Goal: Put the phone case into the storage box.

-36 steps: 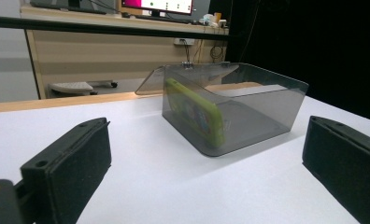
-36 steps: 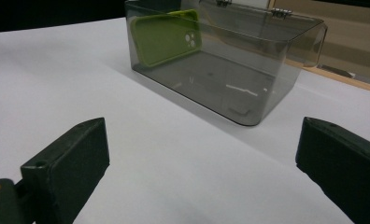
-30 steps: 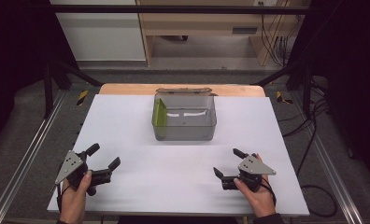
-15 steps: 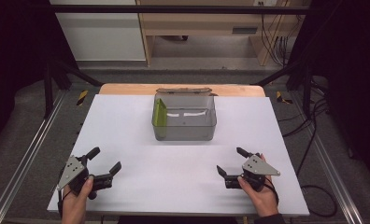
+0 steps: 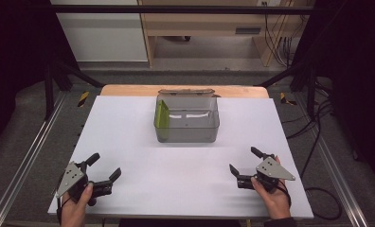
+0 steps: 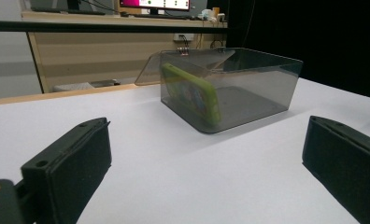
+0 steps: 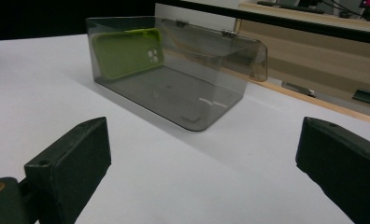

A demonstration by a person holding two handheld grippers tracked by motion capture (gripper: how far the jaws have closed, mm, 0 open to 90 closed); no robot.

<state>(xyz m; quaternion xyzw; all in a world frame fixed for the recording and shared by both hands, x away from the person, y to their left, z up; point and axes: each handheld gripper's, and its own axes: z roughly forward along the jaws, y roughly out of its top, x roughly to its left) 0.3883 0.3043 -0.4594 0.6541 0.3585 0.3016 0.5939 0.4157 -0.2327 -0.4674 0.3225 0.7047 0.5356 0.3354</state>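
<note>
- I see the smoky transparent plastic box (image 5: 187,119) in the upper middle of the high view, its hinged lid folded open behind its far edge; in the left gripper view the box (image 6: 248,88) sits in the upper centre, and in the right gripper view it (image 7: 174,79) sits in the upper left.
- Inside it, the lime-green phone case (image 5: 163,115) stands on edge against the box's left wall as the high view shows it; it (image 6: 192,93) leans at a tilt in the left gripper view, and in the right gripper view I see its camera cut-out side (image 7: 127,51).
- The box rests on the white table top (image 5: 129,123), which covers most of the middle of the high frame.
- My left gripper (image 5: 104,166) sits at the lower left of the high view, held in the hand (image 5: 76,205) that comes in from the bottom edge; its jaws stand wide apart with nothing between them, low over the table and well apart from the box.
- My right gripper (image 5: 245,160) sits at the lower right, held in the other hand (image 5: 273,201); its jaws are spread wide too, holding nothing, well apart from the box.
- Beyond the table, a pale wooden desk (image 5: 200,23) lies along the top of the high frame.
</note>
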